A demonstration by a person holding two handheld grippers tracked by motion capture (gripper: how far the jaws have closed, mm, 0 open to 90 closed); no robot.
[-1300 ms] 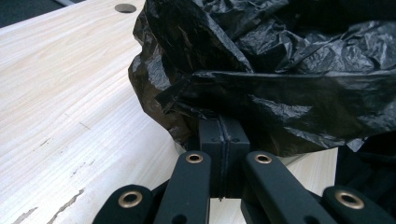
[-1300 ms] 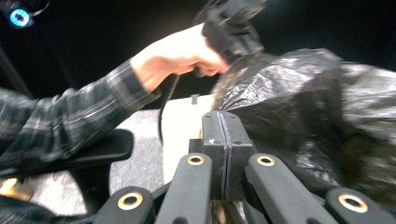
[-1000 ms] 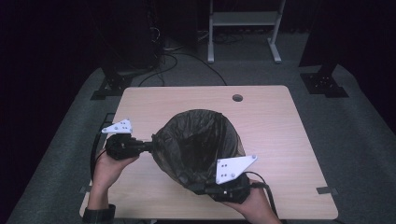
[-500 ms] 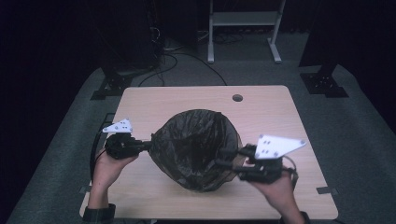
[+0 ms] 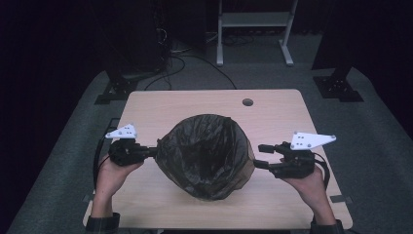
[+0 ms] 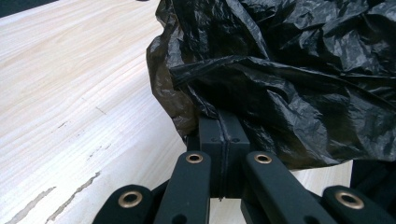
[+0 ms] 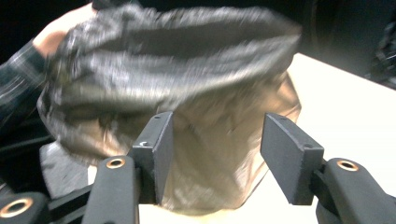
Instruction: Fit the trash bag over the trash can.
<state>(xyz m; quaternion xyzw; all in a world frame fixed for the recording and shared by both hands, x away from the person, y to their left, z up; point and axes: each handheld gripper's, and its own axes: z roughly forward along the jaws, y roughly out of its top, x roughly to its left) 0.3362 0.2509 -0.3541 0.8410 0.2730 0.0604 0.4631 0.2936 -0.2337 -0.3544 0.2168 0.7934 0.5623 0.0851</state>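
Observation:
A black plastic bag [image 5: 207, 153] stands open-mouthed in the middle of the wooden table [image 5: 195, 105]. My left gripper [image 5: 155, 151] is shut on the bag's left rim; in the left gripper view its jaws pinch a fold of the black film [image 6: 261, 88]. My right gripper [image 5: 258, 156] is at the bag's right side, open, with its jaws spread and nothing between them. In the right gripper view the bag [image 7: 177, 107] stands just beyond the two fingertips [image 7: 161, 140], blurred.
A round cable hole [image 5: 247, 102] lies in the table near its far edge. Black stands and cables sit on the dark floor behind the table, along with a white frame [image 5: 253, 29]. Bare tabletop runs around the bag on all sides.
My right gripper has let go of the bag's near rim, swung out to the right of the bag and opened. The left gripper has stayed shut on the left rim.

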